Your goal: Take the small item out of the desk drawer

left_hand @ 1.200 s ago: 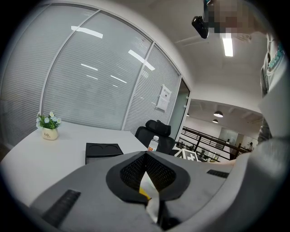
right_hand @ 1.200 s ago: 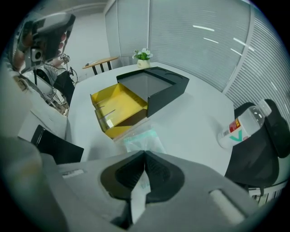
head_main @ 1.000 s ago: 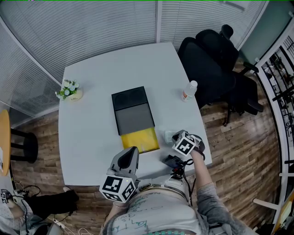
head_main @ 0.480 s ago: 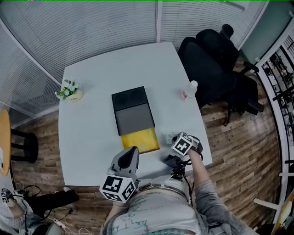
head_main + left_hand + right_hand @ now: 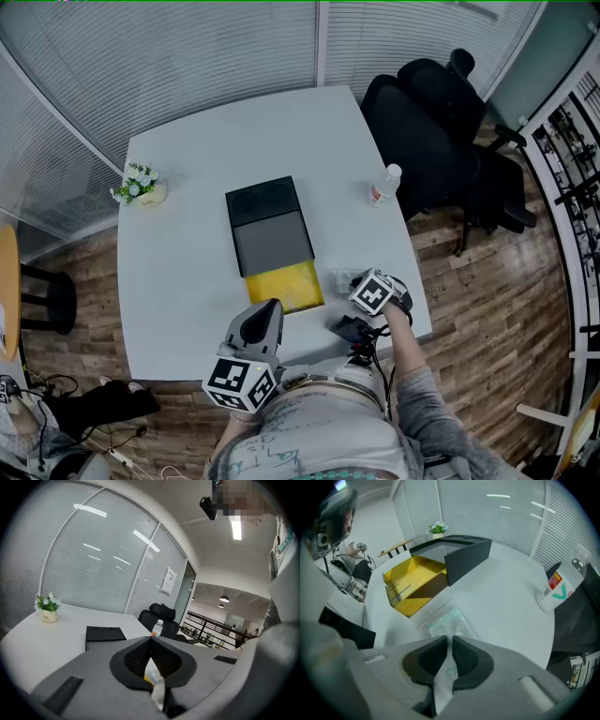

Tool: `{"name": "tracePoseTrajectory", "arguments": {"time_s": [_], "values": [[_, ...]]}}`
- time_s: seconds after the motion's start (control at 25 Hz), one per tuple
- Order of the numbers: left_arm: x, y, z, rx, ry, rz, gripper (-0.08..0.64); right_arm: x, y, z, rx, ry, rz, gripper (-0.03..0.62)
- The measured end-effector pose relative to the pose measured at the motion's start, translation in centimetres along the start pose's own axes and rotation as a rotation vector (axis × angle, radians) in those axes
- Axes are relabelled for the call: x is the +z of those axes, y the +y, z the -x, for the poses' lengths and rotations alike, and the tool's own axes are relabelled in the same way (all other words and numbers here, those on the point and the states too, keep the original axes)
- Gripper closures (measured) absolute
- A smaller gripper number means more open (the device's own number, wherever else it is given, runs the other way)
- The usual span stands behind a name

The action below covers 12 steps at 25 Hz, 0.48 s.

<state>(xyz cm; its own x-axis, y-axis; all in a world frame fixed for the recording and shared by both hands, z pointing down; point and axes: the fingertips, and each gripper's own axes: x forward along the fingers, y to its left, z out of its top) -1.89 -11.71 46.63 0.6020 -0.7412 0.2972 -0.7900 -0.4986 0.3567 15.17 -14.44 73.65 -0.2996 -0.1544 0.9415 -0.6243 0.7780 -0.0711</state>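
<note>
The small item is a clear plastic bag (image 5: pixel 446 620) with something pale green inside. It lies flat on the white table (image 5: pixel 187 281), just right of the pulled-out yellow drawer (image 5: pixel 286 286) of the black desk box (image 5: pixel 270 228). My right gripper (image 5: pixel 451 641) points steeply down over the bag's near edge. Its jaws have just been opening and stand a narrow gap apart, with the bag's edge between them. In the head view the bag (image 5: pixel 342 279) shows beside the right gripper (image 5: pixel 361 286). My left gripper (image 5: pixel 265 307) hovers near the table's front edge, shut and empty.
A water bottle (image 5: pixel 383 186) stands near the table's right edge, in front of a black office chair (image 5: pixel 431 131). A small potted plant (image 5: pixel 141 185) sits at the far left. The table's edge runs close to the right of the bag.
My right gripper has sunk a little toward the table beside the drawer. The left gripper, drawer and box have not moved.
</note>
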Motion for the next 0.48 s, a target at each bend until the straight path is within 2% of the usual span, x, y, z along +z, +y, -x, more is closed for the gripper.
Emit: {"name": "tracePoseTrajectory", "arguments": {"time_s": [0.16, 0.24, 0.32, 0.48], "values": [[0.0, 0.1, 0.1, -0.003, -0.001, 0.007, 0.563, -0.7, -0.3, 0.1, 0.009, 0.017, -0.004, 0.491], [-0.1, 0.1, 0.1, -0.004, -0.002, 0.007, 0.563, -0.7, -0.4, 1.0, 0.009, 0.008, -0.013, 0.490], [-0.1, 0.0, 0.2, -0.006, -0.003, 0.006, 0.563, -0.7, -0.6, 2.0, 0.005, -0.003, -0.040, 0.459], [-0.1, -0.1, 0.1, -0.012, -0.004, 0.008, 0.563, -0.3, -1.2, 3.5, -0.006, -0.031, -0.056, 0.459]]}}
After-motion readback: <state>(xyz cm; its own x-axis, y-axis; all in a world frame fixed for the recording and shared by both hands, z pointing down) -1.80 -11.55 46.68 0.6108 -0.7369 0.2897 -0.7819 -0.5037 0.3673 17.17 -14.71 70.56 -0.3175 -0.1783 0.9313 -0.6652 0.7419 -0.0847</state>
